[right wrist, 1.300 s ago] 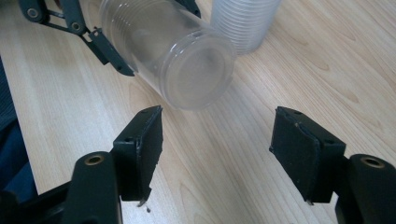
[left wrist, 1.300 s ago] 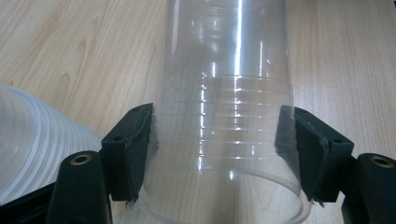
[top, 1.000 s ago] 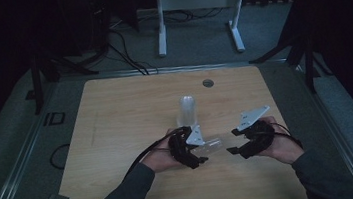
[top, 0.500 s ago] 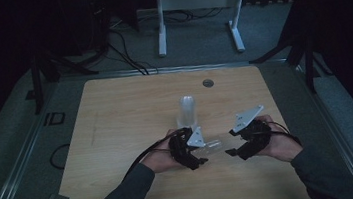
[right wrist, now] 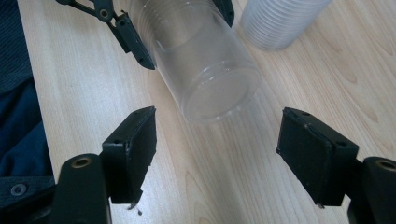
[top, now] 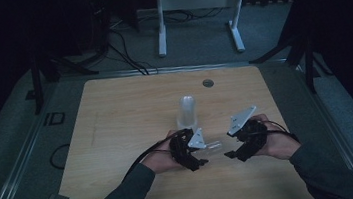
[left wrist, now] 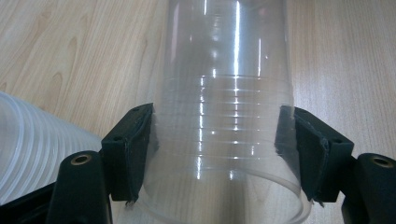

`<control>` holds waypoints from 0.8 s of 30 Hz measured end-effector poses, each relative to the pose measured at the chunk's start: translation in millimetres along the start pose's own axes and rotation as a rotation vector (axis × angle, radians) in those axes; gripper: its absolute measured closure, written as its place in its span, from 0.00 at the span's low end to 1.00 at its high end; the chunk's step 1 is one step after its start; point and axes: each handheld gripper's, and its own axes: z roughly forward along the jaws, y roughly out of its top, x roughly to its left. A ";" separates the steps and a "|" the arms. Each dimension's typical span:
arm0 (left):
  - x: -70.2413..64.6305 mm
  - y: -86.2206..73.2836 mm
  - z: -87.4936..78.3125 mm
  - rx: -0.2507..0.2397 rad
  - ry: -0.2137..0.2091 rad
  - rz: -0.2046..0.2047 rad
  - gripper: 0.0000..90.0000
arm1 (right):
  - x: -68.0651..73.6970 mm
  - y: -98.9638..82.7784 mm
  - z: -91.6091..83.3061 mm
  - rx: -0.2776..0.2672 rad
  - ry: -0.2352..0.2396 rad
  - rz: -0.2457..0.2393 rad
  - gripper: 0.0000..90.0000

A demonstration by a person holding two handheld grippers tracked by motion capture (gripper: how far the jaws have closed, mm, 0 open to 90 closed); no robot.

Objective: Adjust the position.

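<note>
Cup stack (top: 187, 109) blocks table (top: 116, 116) centre just beyond held cup (top: 215, 148); bare board left, right.

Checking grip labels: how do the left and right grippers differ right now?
The left gripper is shut on the clear cup, which lies sideways; the right gripper is open, its jaws just widened, holding nothing. The left pads press the cup's walls; the right's stand short of its base. Both hover low over the table.

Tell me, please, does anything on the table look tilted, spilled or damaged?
Nothing is spilled or broken. The only unusual thing: one clear plastic cup lies on its side, clamped in the left claw, while the stack of cups stands upright behind it. The right claw is open just before the cup's base.
</note>
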 end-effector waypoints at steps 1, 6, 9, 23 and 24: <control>-0.3 0.1 0.2 0.001 -0.001 0.001 0.33 | 0.0 0.8 0.4 0.006 0.003 -0.007 0.31; -1.3 0.5 0.3 0.002 0.000 0.012 0.33 | 0.9 4.5 3.8 0.024 0.015 -0.028 0.30; -1.6 0.4 0.1 0.000 -0.005 0.013 0.33 | 1.5 6.3 6.3 0.044 0.022 -0.031 0.30; -4.4 1.2 -0.4 -0.010 -0.026 0.029 0.33 | -1.9 12.7 18.3 0.102 0.060 -0.071 0.30; -4.6 1.3 -0.4 -0.011 -0.027 0.030 0.33 | -2.1 13.0 19.0 0.107 0.063 -0.074 0.30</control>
